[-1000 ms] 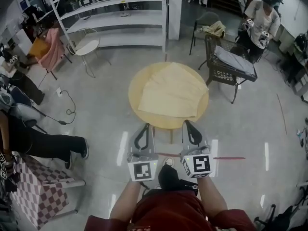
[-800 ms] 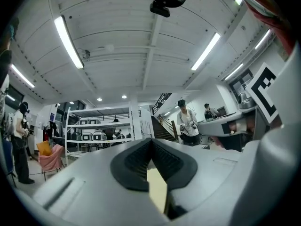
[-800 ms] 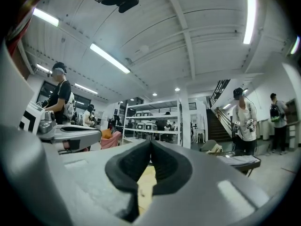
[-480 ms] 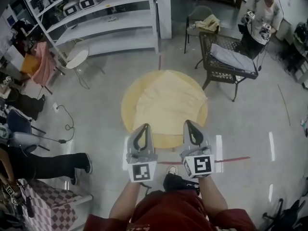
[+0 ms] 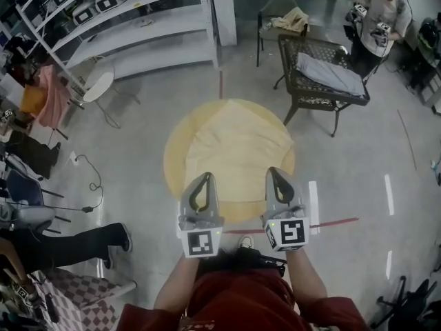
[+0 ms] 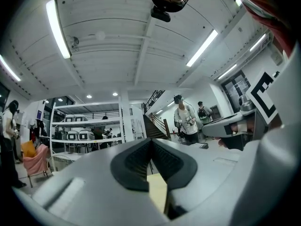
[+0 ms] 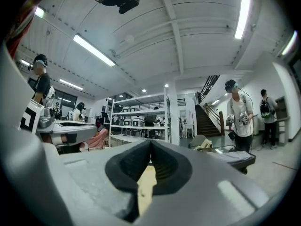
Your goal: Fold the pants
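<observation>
Only the head view showed the pants [image 5: 238, 150] covering the counter [image 5: 173, 164]. The jaws of the left gripper [image 5: 204, 178] and right gripper [image 5: 274, 172] were pressed together, empty. Shelves [image 5: 138, 26] stood beyond.

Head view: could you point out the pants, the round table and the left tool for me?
pants [image 5: 238, 150]: head view, middle of the cream cloth.
round table [image 5: 175, 163]: head view, bare top near its left rim.
left tool [image 5: 204, 176]: head view, its closed tips.
</observation>
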The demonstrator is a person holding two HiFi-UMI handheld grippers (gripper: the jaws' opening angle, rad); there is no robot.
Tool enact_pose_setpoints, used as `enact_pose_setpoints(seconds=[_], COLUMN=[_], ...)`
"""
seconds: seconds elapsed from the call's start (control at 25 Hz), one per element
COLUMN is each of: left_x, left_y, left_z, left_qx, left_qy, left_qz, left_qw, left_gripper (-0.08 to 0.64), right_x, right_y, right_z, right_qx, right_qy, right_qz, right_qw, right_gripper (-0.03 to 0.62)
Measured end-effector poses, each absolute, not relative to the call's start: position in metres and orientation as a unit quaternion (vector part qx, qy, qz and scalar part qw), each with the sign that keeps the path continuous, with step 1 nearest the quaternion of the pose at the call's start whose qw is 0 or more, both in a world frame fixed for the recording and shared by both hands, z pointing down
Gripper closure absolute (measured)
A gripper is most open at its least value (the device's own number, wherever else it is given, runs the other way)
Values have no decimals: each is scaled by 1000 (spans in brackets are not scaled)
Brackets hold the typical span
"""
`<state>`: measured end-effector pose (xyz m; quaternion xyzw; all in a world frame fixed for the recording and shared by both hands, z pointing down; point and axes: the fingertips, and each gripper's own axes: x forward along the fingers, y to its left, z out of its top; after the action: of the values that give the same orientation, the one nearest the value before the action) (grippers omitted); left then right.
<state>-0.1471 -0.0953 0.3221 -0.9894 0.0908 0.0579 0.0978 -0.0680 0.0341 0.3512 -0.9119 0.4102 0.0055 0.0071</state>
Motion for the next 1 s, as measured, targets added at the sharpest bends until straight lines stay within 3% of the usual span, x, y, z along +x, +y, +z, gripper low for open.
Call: enact_pose_setpoints(seconds=[0.4,0.6,1.0], left_x=[-117,-105,-117], left_y=[-117,-124,-133], left_z=[357,379,472], left_qx=[-995,-987,-972], left_qy=[47,3,-53], left_qz=[32,-10,-147], left_qw=[86,157,173], left_gripper=[554,554,534], right_x=[-47,-39,-56], right_y=[5,-3,-20], right_z=[378,404,479], right_qx=[-919,-920,-882], right_qy=[392,388,434], right_qz=[-17,-48,-132], right_qw=[-22,-42,-125], right_gripper=[591,591,583])
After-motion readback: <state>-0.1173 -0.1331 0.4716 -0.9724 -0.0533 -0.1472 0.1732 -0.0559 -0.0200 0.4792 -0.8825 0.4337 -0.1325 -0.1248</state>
